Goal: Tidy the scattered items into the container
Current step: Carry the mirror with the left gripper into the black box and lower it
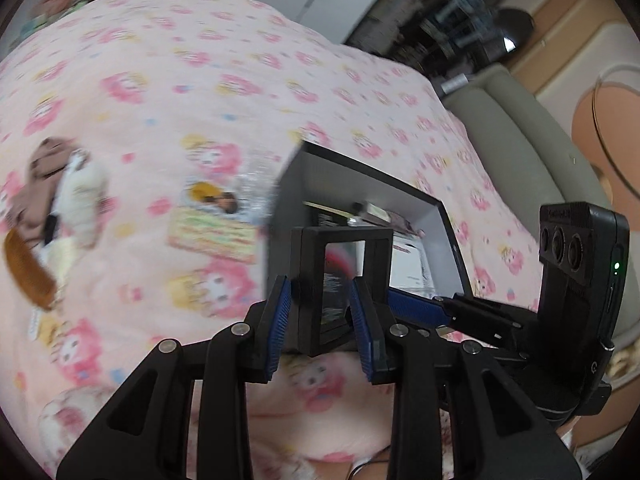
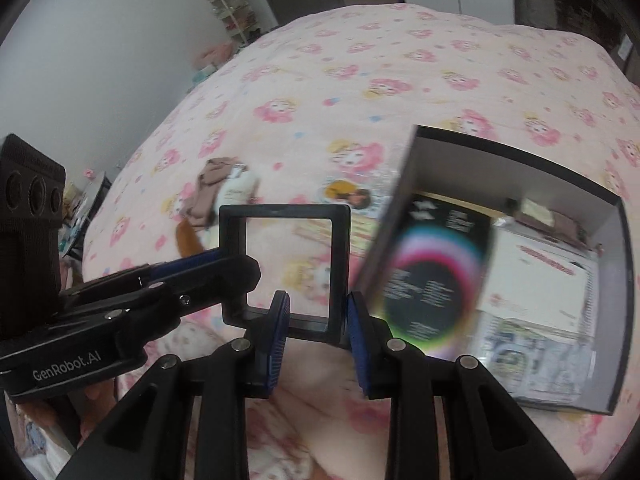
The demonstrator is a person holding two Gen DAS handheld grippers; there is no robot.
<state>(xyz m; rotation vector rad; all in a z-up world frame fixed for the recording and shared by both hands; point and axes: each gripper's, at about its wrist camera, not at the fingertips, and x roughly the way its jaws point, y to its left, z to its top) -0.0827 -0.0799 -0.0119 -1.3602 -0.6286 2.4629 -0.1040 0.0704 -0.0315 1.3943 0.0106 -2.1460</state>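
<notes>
We see both grippers pinching one square black plastic frame with clear pane [image 2: 286, 260]: left gripper [image 1: 320, 320], right gripper [image 2: 316, 328], beside the open black cardboard box [image 2: 616, 280].

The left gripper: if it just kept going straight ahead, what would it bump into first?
The left gripper already holds the black frame between its fingers. Straight ahead, that frame would likely meet the box first, at its near rim or contents; depth is hard to judge.

One black frame [image 2: 285, 268], one open box [image 2: 516, 264], two grippers (one comb [image 1: 28, 270])
</notes>
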